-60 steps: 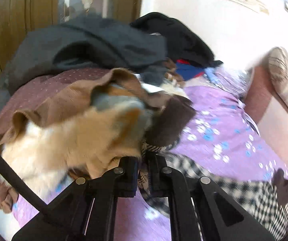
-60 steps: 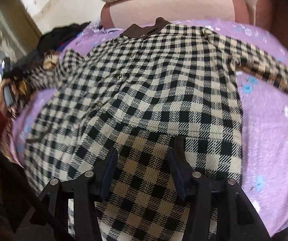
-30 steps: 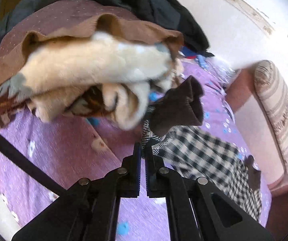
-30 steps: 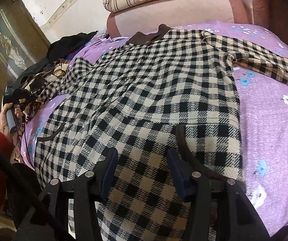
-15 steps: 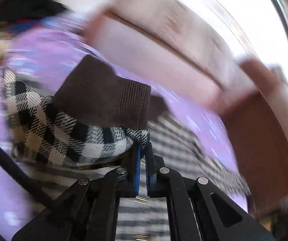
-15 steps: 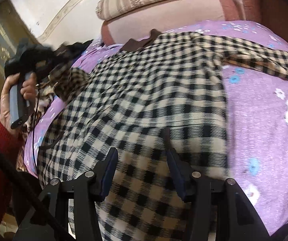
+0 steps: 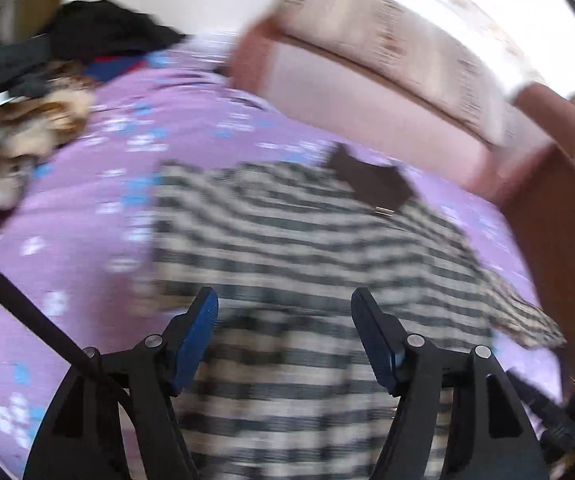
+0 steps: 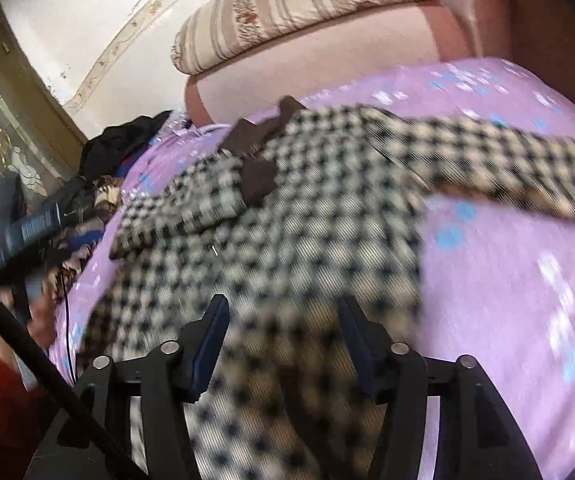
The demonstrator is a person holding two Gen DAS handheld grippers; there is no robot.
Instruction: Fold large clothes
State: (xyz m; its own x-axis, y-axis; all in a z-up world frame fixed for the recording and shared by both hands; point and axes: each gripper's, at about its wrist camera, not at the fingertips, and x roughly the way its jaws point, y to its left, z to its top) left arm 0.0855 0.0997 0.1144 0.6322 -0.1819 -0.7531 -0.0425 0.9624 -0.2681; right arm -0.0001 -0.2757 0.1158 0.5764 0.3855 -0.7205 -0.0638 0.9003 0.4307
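A large black-and-cream checked coat (image 8: 307,240) with a brown collar (image 8: 259,132) lies spread on the purple flowered bedsheet (image 8: 507,280). Its left sleeve (image 8: 191,204) is folded across the chest, brown cuff (image 8: 257,178) near the collar. Its right sleeve (image 8: 507,160) stretches out to the right. My left gripper (image 7: 283,312) is open and empty above the coat (image 7: 307,248); it also shows at the left edge of the right wrist view (image 8: 19,228). My right gripper (image 8: 283,316) is open and empty over the coat's lower part. Both views are blurred.
A pile of other clothes (image 7: 19,128) lies at the bed's left side, dark garments (image 7: 103,28) behind it. A pink headboard (image 8: 327,56) with a striped bolster (image 8: 295,4) stands at the far end. A wooden wardrobe (image 8: 3,120) stands at left.
My left gripper carried the coat's left sleeve across onto the chest, let go of the cuff and opened. My right gripper stayed open and shifted slightly over the coat.
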